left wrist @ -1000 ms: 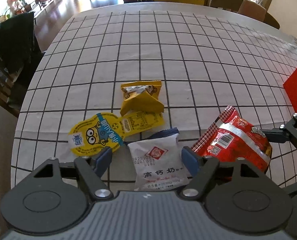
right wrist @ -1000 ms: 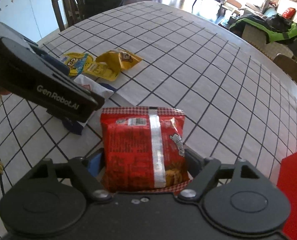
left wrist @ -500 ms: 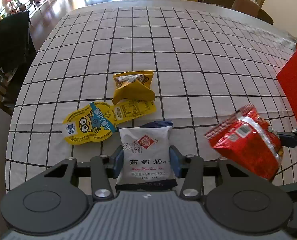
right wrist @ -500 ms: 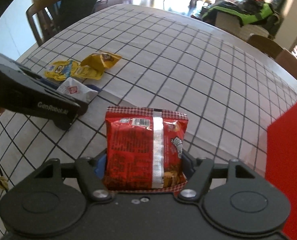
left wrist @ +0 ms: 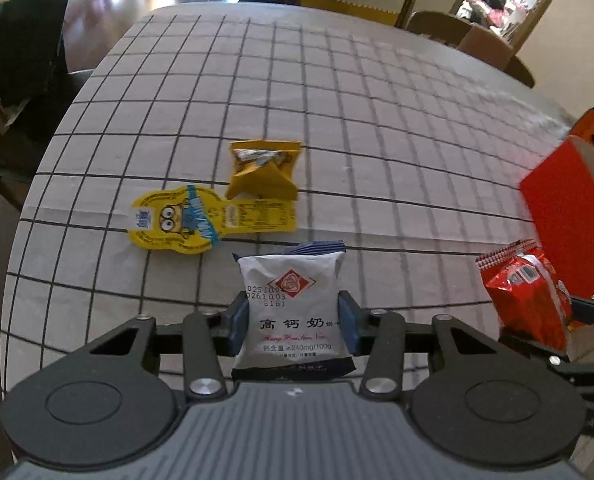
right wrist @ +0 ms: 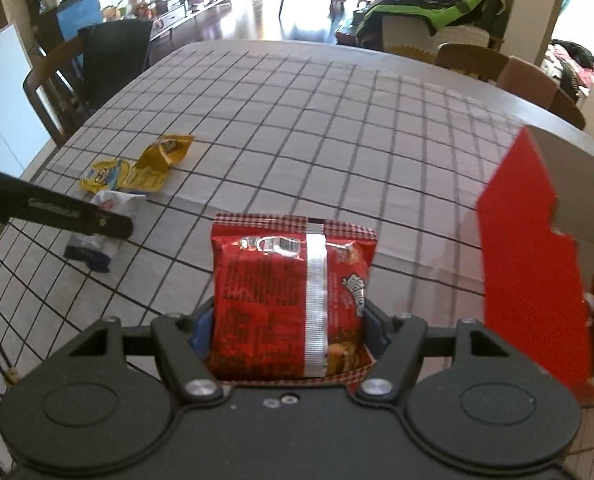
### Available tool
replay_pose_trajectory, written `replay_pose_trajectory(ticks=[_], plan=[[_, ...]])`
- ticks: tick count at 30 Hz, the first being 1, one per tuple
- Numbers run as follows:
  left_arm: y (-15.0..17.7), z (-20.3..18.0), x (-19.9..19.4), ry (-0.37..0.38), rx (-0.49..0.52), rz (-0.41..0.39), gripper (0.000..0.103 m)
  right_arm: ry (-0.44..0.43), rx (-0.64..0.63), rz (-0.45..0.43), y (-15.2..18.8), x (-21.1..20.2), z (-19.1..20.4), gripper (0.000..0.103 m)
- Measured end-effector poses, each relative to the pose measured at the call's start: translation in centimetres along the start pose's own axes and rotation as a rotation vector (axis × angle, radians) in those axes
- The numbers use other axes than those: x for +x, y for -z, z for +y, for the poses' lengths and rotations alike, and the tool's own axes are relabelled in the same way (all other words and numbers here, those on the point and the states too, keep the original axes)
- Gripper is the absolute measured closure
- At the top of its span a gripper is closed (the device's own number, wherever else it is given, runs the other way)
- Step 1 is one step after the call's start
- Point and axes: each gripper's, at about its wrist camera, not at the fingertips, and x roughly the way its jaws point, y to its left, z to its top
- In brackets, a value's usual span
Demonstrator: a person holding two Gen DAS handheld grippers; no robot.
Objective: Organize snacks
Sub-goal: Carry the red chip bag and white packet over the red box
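Your right gripper (right wrist: 287, 330) pinches the red snack bag (right wrist: 291, 300) just left of the red box (right wrist: 537, 264), nearer it than your left gripper (left wrist: 293, 324), which pinches 1 white packet (left wrist: 293, 308).

Two close wrist views angled down across one checked tablecloth (left wrist: 337, 120), yellow packets (right wrist: 137, 168) shared.

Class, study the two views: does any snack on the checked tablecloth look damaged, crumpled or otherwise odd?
Yes. The yellow packet behind the minion-print packet looks crumpled and folded over, perhaps torn open. The white packet and the red packet, each held in a claw, look intact.
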Motion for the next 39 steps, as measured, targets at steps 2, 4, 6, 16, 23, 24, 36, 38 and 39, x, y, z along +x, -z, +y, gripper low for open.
replay_pose_trajectory(ticks=[2, 4, 6, 16, 23, 24, 36, 38, 39], plan=[[0.3, -0.8, -1.0, 0.009, 0.01, -0.015, 0.058, 0.004, 0.018, -0.01, 0.3, -0.9, -0.8, 0.034], [0.4, -1.9, -1.9, 0.018, 0.016, -0.025, 0.058, 0.006, 0.041, -0.022, 0.5, -1.8, -1.6, 0.034], [0.3, -3.0, -2.8, 0.031, 0.025, -0.038, 0.058, 0.011, 0.057, -0.045, 0.7, -3.0, -2.4, 0.034], [-0.7, -10.8, -6.1, 0.093, 0.12, -0.114, 0.058, 0.048, 0.117, -0.169, 0.8, -8.4, -7.6, 0.034], [-1.6, -17.5, -6.4, 0.123, 0.2, -0.144, 0.058, 0.082, 0.129, -0.211, 1.2, -10.2, -12.0, 0.034], [-1.7, -18.5, -6.4, 0.125, 0.211, -0.147, 0.058, 0.085, 0.133, -0.215, 1.3, -10.3, -12.7, 0.034], [-2.6, -27.8, -4.2, 0.136, 0.307, -0.133, 0.058, 0.127, 0.138, -0.227, 2.6, -10.7, -20.5, 0.034], [-2.6, -29.3, -3.5, 0.134, 0.326, -0.122, 0.058, 0.133, 0.137, -0.221, 2.7, -10.5, -21.6, 0.034], [-2.6, -29.9, -3.2, 0.134, 0.334, -0.117, 0.058, 0.132, 0.139, -0.217, 2.8, -10.5, -22.1, 0.034]])
